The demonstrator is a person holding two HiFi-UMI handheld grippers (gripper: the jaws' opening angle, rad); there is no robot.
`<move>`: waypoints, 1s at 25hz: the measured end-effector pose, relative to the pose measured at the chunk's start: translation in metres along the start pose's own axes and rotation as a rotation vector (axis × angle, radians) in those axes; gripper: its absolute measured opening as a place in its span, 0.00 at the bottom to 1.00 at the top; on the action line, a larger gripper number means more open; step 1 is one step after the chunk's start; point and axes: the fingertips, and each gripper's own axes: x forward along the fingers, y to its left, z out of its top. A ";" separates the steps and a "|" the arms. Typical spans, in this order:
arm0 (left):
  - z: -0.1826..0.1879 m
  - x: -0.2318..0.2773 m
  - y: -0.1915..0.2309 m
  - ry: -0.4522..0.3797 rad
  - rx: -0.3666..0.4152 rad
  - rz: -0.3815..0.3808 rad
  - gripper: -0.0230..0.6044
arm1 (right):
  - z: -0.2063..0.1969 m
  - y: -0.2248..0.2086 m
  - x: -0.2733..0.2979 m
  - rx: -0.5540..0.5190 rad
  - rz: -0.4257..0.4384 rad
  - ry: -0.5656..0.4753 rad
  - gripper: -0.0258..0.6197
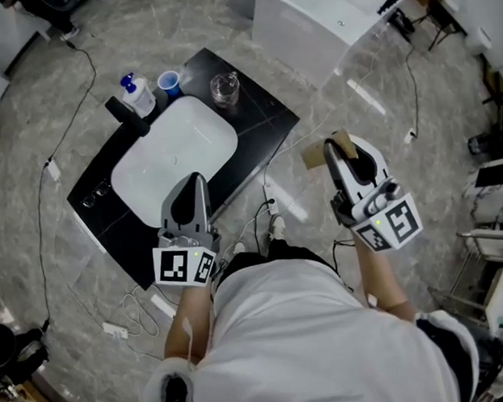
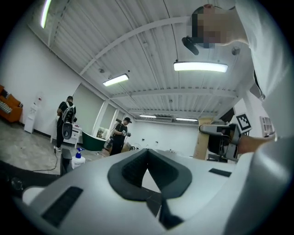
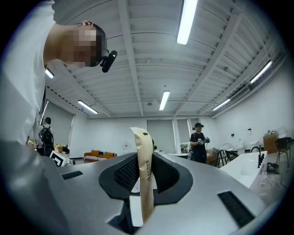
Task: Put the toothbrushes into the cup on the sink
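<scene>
A black counter [image 1: 260, 117] on the floor holds a white sink basin [image 1: 145, 174]. At its far edge stand a small blue cup [image 1: 169, 82] and a clear glass cup [image 1: 224, 89]. My right gripper [image 1: 336, 152] hangs to the right of the counter, off it. It is shut on a brown paper toothbrush packet [image 1: 315, 154]. In the right gripper view the packet [image 3: 144, 174] stands upright between the pads of that gripper [image 3: 142, 158]. My left gripper [image 1: 195, 183] hovers over the basin's near rim, and in its own view the left gripper [image 2: 147, 152] is shut with nothing held.
A white and blue bottle [image 1: 139, 95] and a black faucet [image 1: 129, 115] stand at the counter's far left corner. A white tub [image 1: 324, 17] sits beyond the counter. Cables [image 1: 54, 168] trail over the marble floor. Two people [image 2: 66, 121] stand far off.
</scene>
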 end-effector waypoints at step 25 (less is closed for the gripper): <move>-0.041 -0.010 0.022 0.057 -0.010 0.212 0.04 | -0.058 -0.051 0.163 0.006 0.179 -0.040 0.18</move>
